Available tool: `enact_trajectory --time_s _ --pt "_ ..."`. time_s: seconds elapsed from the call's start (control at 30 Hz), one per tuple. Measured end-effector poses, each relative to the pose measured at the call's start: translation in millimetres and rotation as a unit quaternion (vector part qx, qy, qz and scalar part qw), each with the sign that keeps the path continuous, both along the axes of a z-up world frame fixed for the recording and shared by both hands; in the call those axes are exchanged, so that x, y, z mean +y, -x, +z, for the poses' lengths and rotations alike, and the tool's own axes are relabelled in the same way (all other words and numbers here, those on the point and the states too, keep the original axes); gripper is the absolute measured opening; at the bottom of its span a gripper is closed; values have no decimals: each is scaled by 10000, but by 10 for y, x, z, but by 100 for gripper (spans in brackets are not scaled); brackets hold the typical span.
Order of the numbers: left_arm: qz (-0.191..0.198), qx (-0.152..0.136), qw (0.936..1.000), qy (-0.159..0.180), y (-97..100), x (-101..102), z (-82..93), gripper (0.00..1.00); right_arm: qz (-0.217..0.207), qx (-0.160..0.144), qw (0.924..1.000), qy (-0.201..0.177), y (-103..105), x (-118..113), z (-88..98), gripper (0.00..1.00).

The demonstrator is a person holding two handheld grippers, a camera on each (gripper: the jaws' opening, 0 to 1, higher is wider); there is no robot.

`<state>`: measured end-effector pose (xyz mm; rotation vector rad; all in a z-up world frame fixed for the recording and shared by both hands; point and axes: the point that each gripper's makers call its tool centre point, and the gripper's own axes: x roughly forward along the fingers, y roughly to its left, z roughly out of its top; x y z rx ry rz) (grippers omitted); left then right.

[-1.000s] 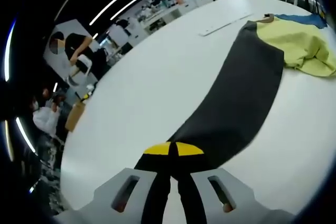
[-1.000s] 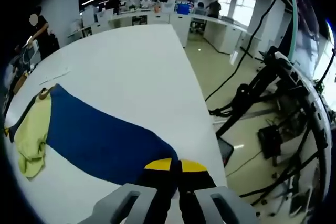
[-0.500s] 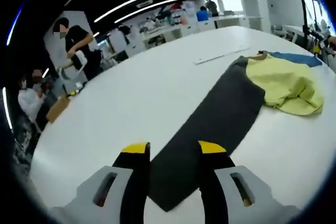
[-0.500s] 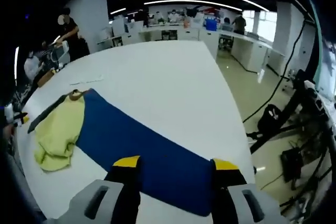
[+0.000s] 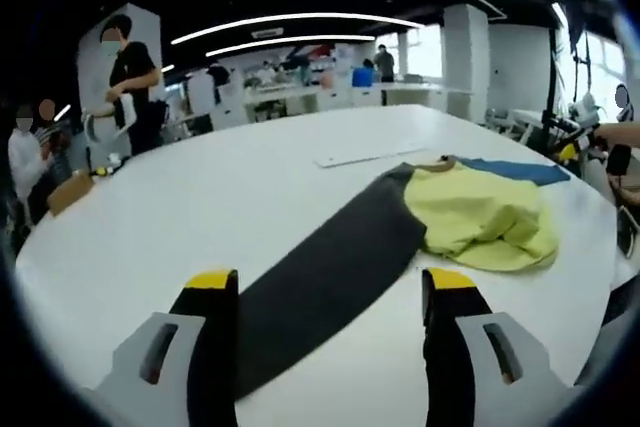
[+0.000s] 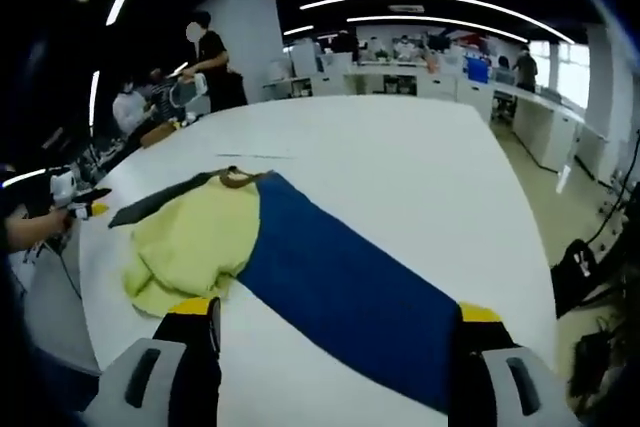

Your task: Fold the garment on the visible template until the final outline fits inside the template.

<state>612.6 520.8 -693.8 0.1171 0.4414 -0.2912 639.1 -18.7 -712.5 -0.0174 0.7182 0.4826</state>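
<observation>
**Both sleeves laid out, grippers free above the bench**

Left gripper view: left gripper (image 5: 328,292) spread wide, holding nothing, above the near bench (image 5: 250,187) edge. Garment (image 5: 480,222) lies toward the right side of the bench: yellow body bunched, not flat. Dark sleeve (image 5: 320,272) runs from it toward the gripper, its end between the jaws but untouched. A pale strip (image 5: 368,155) lies beyond the collar. No template outline I can make out.

Right gripper view: right gripper (image 6: 335,322) likewise wide open, empty. Blue sleeve (image 6: 345,287) stretches flat toward the near edge, its cuff close to it.

Risks, as I judge them: folding over the bunched body would trap wrinkles and leave the outline too wide. The blue cuff could slide off the edge if dragged.
</observation>
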Motion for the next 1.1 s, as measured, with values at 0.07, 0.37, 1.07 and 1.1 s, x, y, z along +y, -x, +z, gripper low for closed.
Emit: enact_trajectory --time_s 0.07,0.37,1.07,1.1 --pt "-109 -34 9999 57 38 -72 23 80 218 -1 9998 -32 42 148 8 98" --pt "-575 -203 9977 283 174 -403 154 95 921 -82 9956 -113 180 632 109 99" --pt "-1234 -174 9910 487 519 -887 214 99 2460 -144 9685 -353 589 1835 126 98" --pt "-1258 -170 9906 501 545 -913 222 99 2577 -130 9656 -318 631 1904 106 98"
